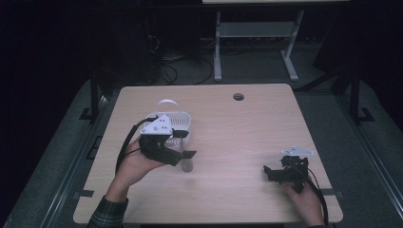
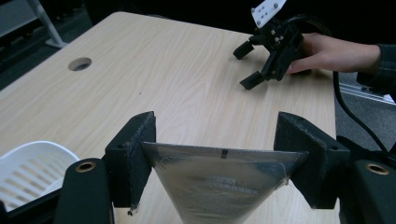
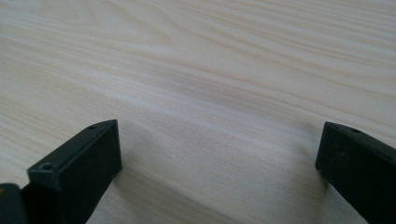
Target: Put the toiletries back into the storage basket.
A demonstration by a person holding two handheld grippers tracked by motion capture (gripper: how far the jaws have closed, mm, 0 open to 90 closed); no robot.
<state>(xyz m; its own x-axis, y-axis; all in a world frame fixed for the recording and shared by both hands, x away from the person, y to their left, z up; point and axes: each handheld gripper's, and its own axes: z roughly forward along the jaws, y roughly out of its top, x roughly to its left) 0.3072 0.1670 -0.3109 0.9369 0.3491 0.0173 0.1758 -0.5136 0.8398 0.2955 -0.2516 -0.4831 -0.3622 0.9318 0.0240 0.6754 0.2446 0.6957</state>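
- At the left of the high view the left gripper (image 1: 183, 155) is held above the wooden table (image 1: 228, 133), with the person's left hand (image 1: 138, 164) wrapped round its body and a plaid sleeve (image 1: 107, 213) showing at the bottom edge.
- In the left gripper view its jaws stand wide and press on both side edges of a clear plastic pouch (image 2: 219, 179), which spans the gap between them, flat sealed edge uppermost.
- The pouch carries a small dark mark at its top seam and some printed lines lower down; they are too blurred to read.
- In the high view the pouch (image 1: 187, 161) hangs down from the jaws toward the tabletop; whether its lower end touches the wood I cannot tell.
- Just behind the left gripper sits a white slotted basket (image 1: 183, 122), partly hidden by the gripper's grey plate; its rim also shows at the lower left of the left gripper view.
- Farther right, near the table's far edge, is a round cable hole (image 1: 238, 97).
- At the right the right gripper (image 1: 271, 172) rests low on the table in the person's right hand (image 1: 306, 202), well apart from the pouch.
- Its jaws are spread wide over bare wood with nothing between them.
- Beyond the table stand a desk frame (image 1: 256, 33) and a tangle of cables on the dark floor.
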